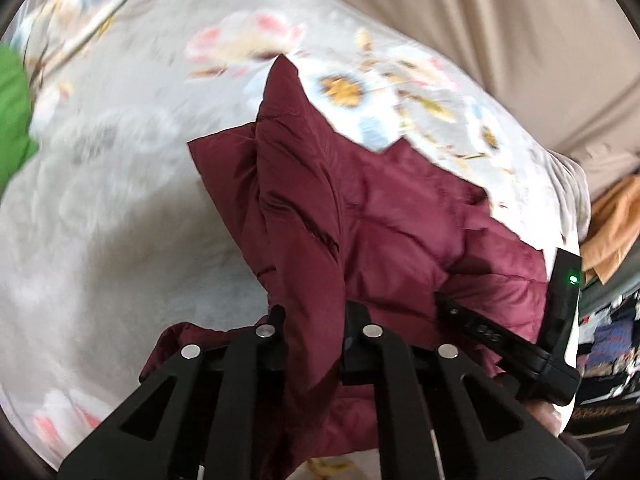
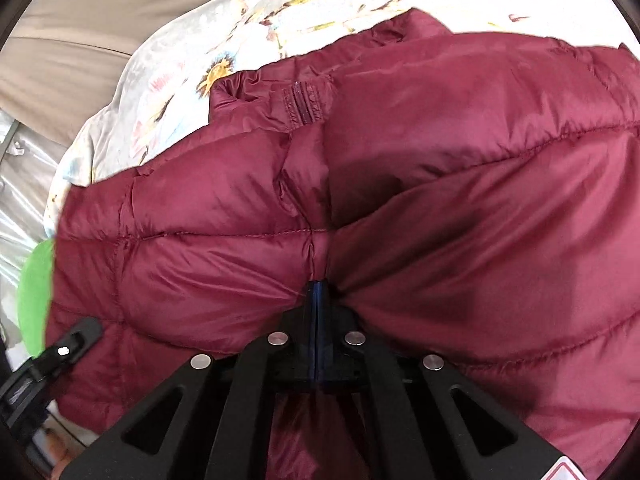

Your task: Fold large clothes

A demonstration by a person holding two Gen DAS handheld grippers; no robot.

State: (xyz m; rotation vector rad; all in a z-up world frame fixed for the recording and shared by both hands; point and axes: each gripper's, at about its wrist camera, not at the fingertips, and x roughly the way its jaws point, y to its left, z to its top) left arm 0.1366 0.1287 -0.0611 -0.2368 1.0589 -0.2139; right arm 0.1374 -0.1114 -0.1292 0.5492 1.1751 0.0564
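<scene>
- The left gripper (image 1: 314,330) points forward over the bed, its fingers pinching a thick fold of the maroon puffer jacket (image 1: 360,220).
- Ahead of it the jacket rises to a peak, its long axis running away from the gripper.
- The right gripper (image 2: 318,294) has its fingers pressed together on a quilted seam; the jacket billows just ahead and to both sides.
- The floral bedsheet (image 1: 120,200) lies beneath; a green cloth (image 1: 12,120) sits far left.

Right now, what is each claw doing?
Left gripper: closed on the maroon puffer jacket.
Right gripper: closed on the same jacket.
</scene>
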